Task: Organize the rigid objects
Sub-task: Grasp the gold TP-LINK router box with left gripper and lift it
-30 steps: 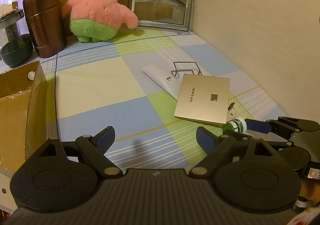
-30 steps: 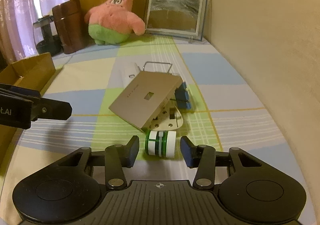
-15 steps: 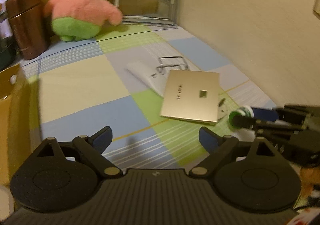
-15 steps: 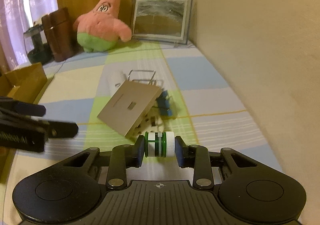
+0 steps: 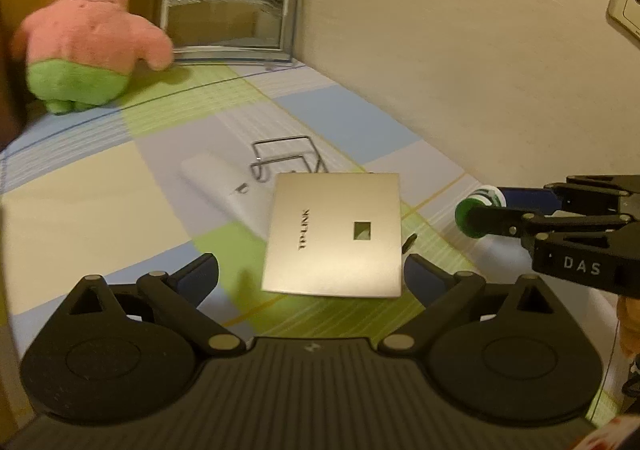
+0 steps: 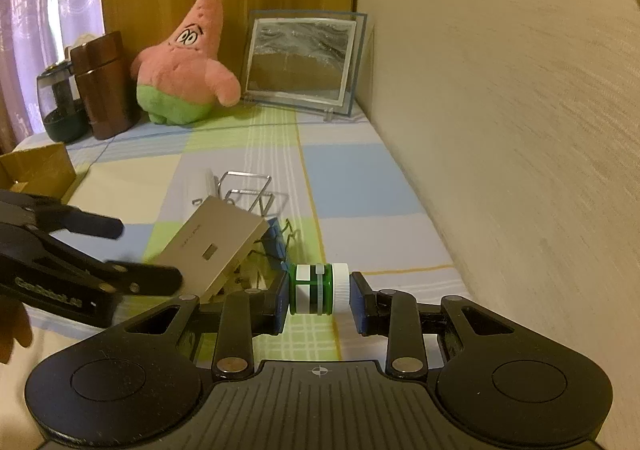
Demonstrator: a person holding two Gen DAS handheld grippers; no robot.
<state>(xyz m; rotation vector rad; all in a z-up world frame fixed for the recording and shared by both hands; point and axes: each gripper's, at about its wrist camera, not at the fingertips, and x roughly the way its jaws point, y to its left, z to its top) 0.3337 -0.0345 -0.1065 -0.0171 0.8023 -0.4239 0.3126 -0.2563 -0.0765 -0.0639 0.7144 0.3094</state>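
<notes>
My right gripper (image 6: 319, 290) is shut on a small green and white bottle (image 6: 318, 289) and holds it above the checked cloth; the gripper also shows in the left wrist view (image 5: 486, 210), with the bottle (image 5: 480, 206) in it. My left gripper (image 5: 311, 270) is open, its fingers on either side of the near edge of a gold TP-LINK box (image 5: 336, 236). The box (image 6: 214, 242) leans tilted on small items. A white flat device (image 5: 218, 180) and a wire stand (image 5: 286, 158) lie behind it.
A pink star plush (image 6: 182, 66), a framed sand picture (image 6: 300, 62), a brown canister (image 6: 104, 84) and a dark glass jar (image 6: 60, 110) stand at the back. A cardboard box (image 6: 38, 168) is at the left. The wall (image 6: 500, 130) runs along the right.
My right gripper closed on the green bottle and lifted it off the cloth. My left gripper moved right and forward, up to the gold box, staying open.
</notes>
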